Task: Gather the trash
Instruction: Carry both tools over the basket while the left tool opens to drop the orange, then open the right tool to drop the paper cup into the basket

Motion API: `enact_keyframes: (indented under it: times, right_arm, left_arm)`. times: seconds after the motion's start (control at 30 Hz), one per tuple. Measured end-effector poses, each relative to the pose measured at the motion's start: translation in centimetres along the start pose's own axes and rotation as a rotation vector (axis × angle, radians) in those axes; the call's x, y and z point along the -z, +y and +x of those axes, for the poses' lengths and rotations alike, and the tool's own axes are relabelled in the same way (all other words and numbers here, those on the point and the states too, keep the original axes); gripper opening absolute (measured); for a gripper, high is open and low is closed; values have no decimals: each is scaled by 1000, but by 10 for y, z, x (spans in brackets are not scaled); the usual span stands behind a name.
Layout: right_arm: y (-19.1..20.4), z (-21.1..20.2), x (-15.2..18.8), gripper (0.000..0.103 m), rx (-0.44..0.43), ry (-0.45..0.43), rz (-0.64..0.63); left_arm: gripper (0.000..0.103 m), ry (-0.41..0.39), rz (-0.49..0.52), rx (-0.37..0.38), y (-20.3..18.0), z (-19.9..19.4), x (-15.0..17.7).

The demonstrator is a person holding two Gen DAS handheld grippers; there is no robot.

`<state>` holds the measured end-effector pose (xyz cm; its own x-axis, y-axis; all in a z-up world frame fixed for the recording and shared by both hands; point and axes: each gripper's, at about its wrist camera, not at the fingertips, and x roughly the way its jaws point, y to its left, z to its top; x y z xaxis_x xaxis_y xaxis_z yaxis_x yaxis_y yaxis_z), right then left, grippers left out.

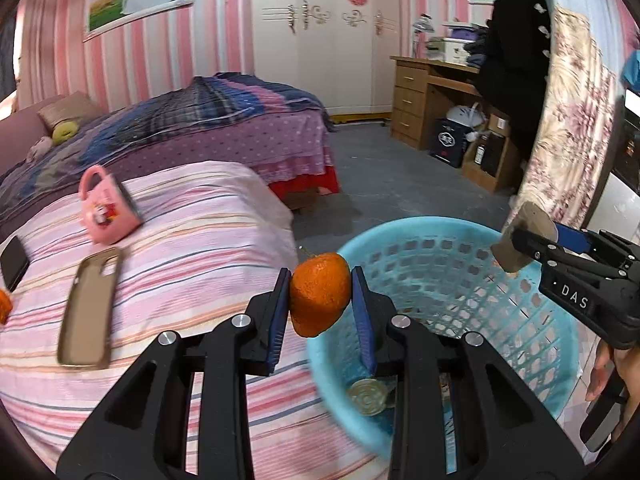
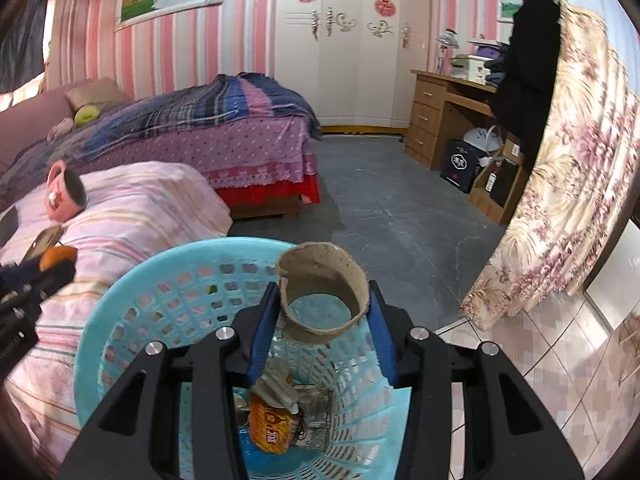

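My left gripper (image 1: 320, 286) is shut on an orange peel (image 1: 319, 294) and holds it at the left rim of the light blue basket (image 1: 532, 320). My right gripper (image 2: 323, 298) is shut on a brown cardboard tube (image 2: 323, 294) and holds it over the basket's (image 2: 132, 292) opening. The right gripper and its tube (image 1: 520, 240) show in the left wrist view at the basket's far right rim. The left gripper with its orange peel (image 2: 58, 258) shows at the left edge of the right wrist view. Wrappers (image 2: 276, 426) and other trash lie in the basket's bottom.
A pink striped cloth (image 1: 192, 240) covers the surface left of the basket. On it lie a pink mug (image 1: 108, 210) on its side, a phone case (image 1: 90, 308), a dark phone (image 1: 14, 262) and another orange piece (image 1: 4, 306). A bed, desk and flowered curtain (image 2: 560, 200) stand beyond.
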<state>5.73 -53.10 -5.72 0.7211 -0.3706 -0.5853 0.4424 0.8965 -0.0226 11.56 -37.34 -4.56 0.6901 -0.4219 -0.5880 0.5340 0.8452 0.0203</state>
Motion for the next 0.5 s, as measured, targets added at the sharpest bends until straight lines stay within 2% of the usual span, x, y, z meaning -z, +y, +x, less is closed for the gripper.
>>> enact_keyframes:
  times: [0.13,0.17,0.23,0.27,0.33,0.5]
  right_arm:
    - [-9,-1,0,43,1,-1,18]
    - [-11,-1,0,43,1,-2,22]
    - [-15,0,0,43,0,-3,31]
    - [-15,-1,0,43,-1,-3,33]
    - [-17,-2,0,43,-2,-7,38]
    - [-16,-3,0,43,-3,-13,35]
  left_arm:
    - [31,-3,16,27,-15,3,-4]
    - [36,-4,18,32,-18,3,-5]
    - [61,-8,24,29,-22,2,-5]
    - [67,-15,26,19,-22,1,-6]
    - [83,-30,31,-8,-19,-2,-8]
    - [93,-39,12,-62,3,-7,-11]
